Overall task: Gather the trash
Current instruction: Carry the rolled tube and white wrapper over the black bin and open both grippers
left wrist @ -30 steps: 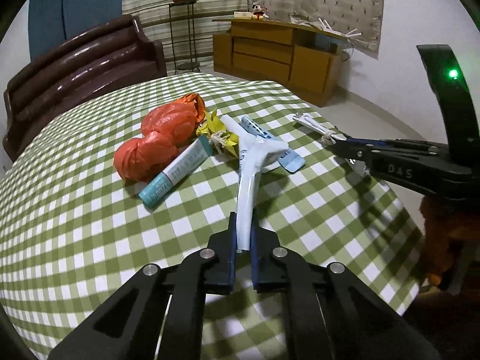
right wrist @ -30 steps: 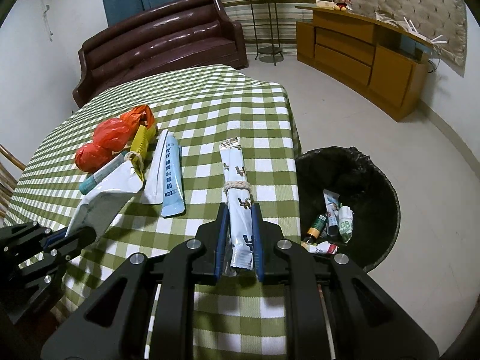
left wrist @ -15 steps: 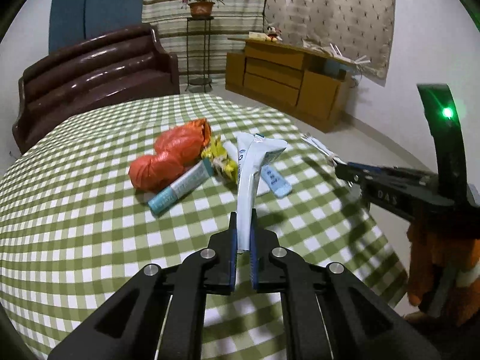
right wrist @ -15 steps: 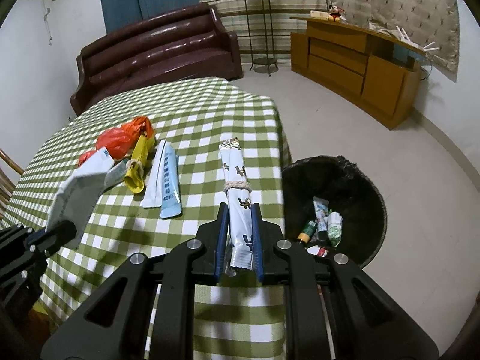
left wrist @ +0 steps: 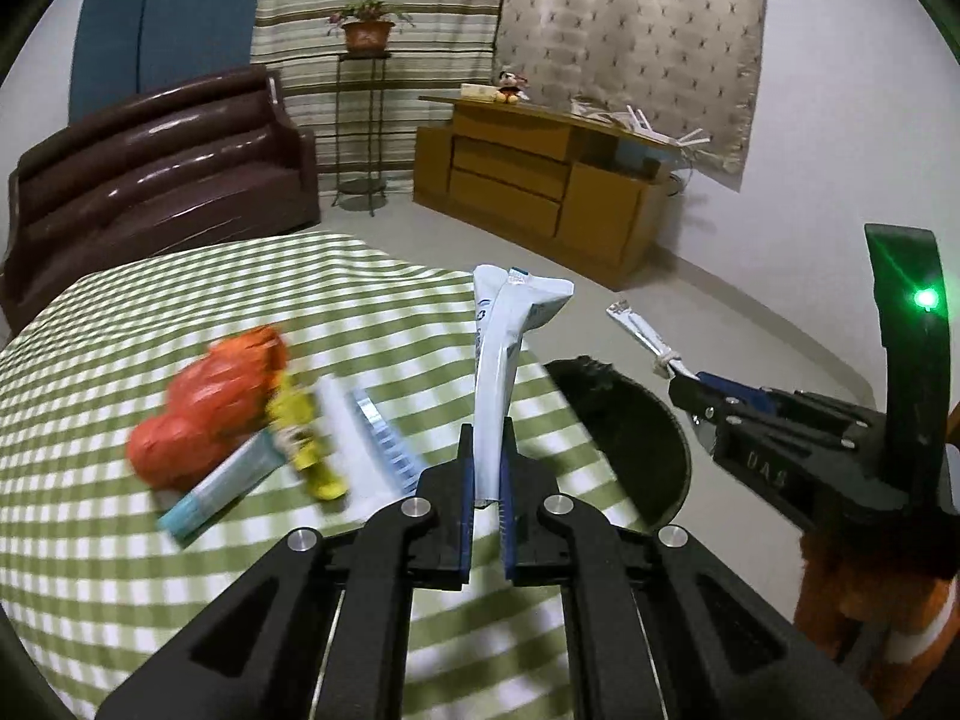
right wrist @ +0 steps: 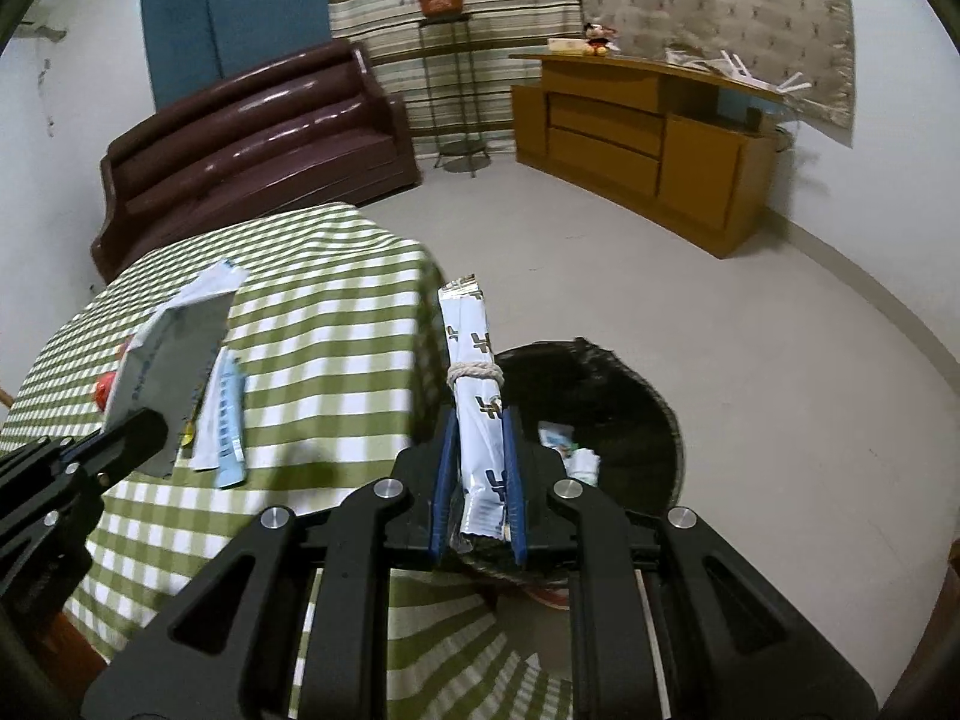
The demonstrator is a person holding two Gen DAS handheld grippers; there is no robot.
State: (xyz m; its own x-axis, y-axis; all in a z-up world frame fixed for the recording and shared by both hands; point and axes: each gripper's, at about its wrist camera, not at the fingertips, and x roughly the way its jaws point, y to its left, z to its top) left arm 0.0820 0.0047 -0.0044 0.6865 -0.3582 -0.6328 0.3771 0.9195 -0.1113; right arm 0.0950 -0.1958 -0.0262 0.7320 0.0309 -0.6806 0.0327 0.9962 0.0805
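My left gripper [left wrist: 485,468] is shut on a white and pale blue flattened tube [left wrist: 501,354], held up above the table's right edge. My right gripper [right wrist: 479,468] is shut on a white packet tied with string [right wrist: 474,384], held over the near rim of the black-lined trash bin [right wrist: 636,396]. The bin [left wrist: 624,420] stands on the floor beside the table and holds several pieces of trash. The right gripper [left wrist: 684,387] shows in the left wrist view, and the left gripper [right wrist: 150,426] in the right wrist view.
On the green checked tablecloth [left wrist: 120,540] lie an orange bag [left wrist: 204,402], a teal-capped tube [left wrist: 216,492], a yellow wrapper [left wrist: 306,450] and a blue and white wrapper [left wrist: 372,438]. A brown sofa [left wrist: 156,168] and wooden cabinet [left wrist: 540,174] stand behind.
Both grippers have lifted and swung right, off the table toward the bin, each carrying its piece of trash. The bin has come into the left wrist view.
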